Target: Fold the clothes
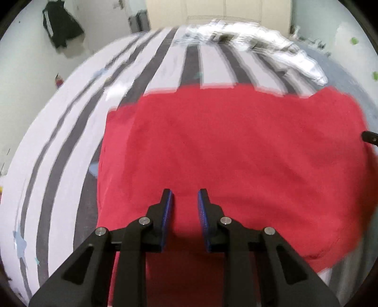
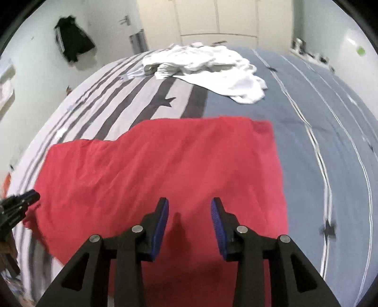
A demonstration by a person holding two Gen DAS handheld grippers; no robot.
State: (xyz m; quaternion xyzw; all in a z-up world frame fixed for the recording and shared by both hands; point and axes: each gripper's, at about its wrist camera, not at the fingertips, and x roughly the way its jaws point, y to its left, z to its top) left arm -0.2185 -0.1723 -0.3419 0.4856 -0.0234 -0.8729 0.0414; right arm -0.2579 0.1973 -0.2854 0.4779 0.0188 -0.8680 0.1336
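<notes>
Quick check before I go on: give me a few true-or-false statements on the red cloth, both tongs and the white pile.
1. The red cloth lies spread on the bed. True.
2. The right tongs grip the red cloth. False: they are open, nothing between them.
3. The white pile lies on the red cloth. False: it lies apart, farther up the bed.
4. The left tongs are open above the red cloth. True.

We see a bed [image 2: 307,113] w/ a cover half grey-and-white stripes w/ a dark star [image 2: 165,101], half blue-grey w/ thin white lines. Behind it, cream wardrobe doors [image 2: 217,19]. On the pale wall at left hangs a black jacket [image 2: 73,42] w/ white stripes; near it a door handle [image 2: 125,20]. Green marks [image 2: 360,50] on the wall at right.
</notes>
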